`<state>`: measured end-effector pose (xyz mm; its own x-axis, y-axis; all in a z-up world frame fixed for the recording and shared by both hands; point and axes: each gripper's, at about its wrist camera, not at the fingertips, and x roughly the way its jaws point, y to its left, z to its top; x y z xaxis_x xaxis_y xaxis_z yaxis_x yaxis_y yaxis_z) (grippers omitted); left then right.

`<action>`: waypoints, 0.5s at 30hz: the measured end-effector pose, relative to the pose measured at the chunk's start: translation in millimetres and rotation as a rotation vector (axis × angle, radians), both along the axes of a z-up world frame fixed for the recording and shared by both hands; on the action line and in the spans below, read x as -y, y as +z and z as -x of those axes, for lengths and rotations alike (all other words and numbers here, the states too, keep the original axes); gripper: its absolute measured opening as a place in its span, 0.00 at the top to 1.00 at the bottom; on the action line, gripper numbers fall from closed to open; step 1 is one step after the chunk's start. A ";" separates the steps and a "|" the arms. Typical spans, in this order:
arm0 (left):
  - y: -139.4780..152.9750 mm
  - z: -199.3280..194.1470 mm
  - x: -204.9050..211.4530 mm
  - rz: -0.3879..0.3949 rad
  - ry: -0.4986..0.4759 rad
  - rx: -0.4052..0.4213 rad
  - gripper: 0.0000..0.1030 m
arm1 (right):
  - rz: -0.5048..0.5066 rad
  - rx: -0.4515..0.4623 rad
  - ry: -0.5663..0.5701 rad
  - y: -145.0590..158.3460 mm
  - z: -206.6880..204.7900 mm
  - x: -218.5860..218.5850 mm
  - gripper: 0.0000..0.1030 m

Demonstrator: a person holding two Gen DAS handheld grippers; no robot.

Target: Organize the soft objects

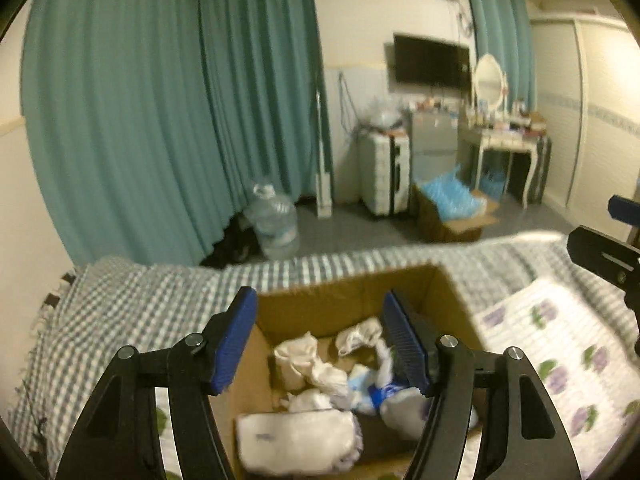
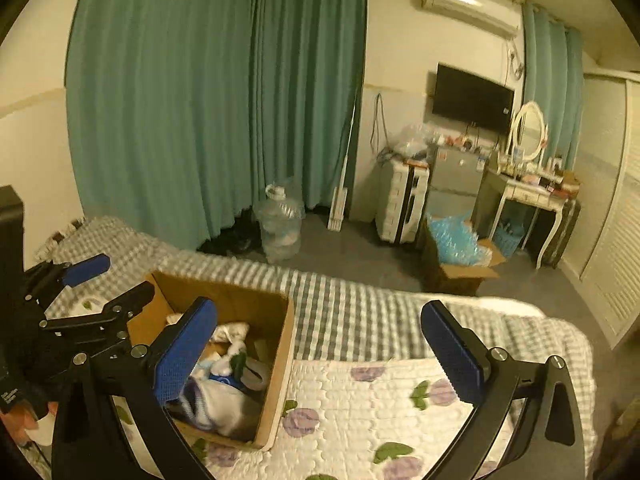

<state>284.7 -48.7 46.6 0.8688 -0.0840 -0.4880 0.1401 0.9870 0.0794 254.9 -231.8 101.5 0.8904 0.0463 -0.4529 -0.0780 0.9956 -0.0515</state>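
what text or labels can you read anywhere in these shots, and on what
None can be read.
Blue print on the white cloth in the cardboard box: too blurred.
Blue-and-white item in the box: a mark, unreadable.
Small white lettering on the left gripper body at the frame's left edge: too small.
Bottles and boxes on the dressing table: too small.

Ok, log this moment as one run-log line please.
left gripper: open, over cardboard box | right gripper: open, empty, beside box | box: holds soft items, on bed
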 end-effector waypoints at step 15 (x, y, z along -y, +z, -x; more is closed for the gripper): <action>175.4 222.2 -64.9 0.164 0.071 0.478 0.20 | 0.031 0.288 0.029 159.0 195.5 -27.1 0.00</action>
<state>62.5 16.2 222.0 0.9981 -0.0590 -0.0199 0.0582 0.9976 -0.0386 59.4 -204.7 260.6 0.9810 0.0639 -0.1832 -0.0844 0.9908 -0.1062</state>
